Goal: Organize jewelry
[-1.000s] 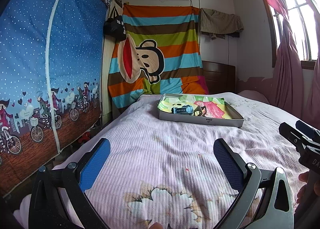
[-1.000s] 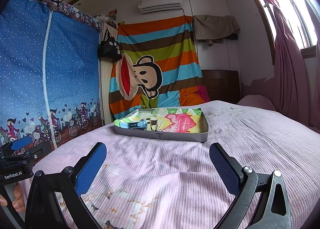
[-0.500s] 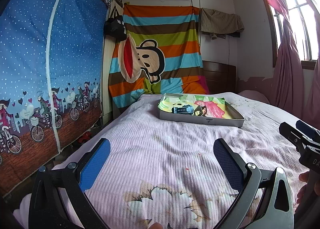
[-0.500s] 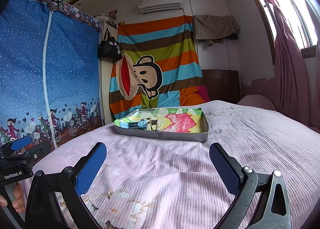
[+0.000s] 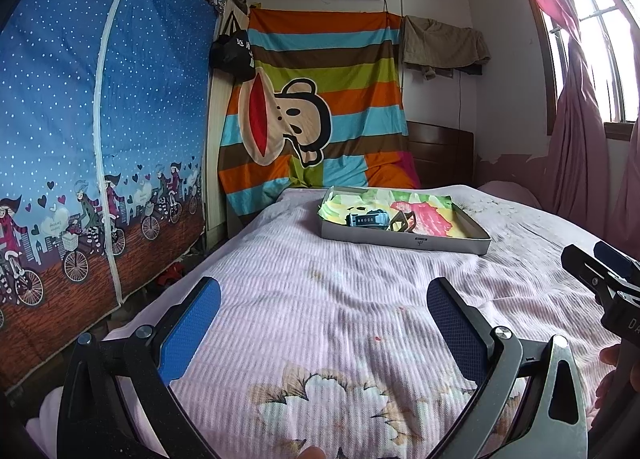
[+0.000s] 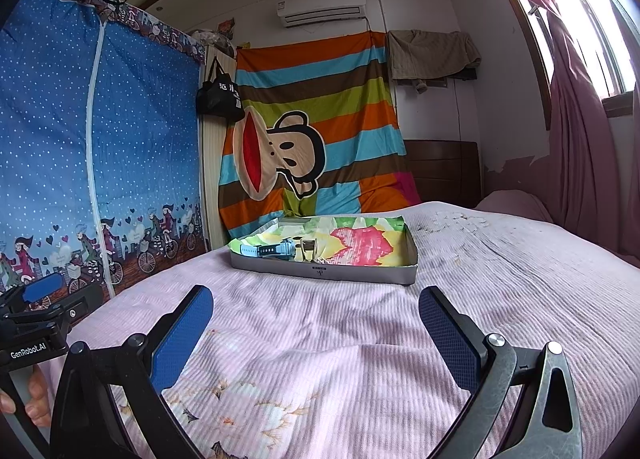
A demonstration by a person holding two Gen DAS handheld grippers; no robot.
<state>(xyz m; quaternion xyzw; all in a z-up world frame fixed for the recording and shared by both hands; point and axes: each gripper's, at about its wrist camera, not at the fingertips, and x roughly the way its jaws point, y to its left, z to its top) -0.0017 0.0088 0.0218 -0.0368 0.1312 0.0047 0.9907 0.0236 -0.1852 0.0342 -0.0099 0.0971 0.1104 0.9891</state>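
Nothing moved: both grippers still spread, tray (image 5: 404,237) well ahead.

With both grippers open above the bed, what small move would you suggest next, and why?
Probably ease the right gripper forward toward the grey tray. Both it and the left gripper are open and empty, well short of the tray, where the blue watch lies.

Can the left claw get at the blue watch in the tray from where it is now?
Probably yes. The left claw is open and empty over bare bedspread, with nothing between it and the tray. The blue watch lies at the tray's near-left side, though the low wall means coming in from above.
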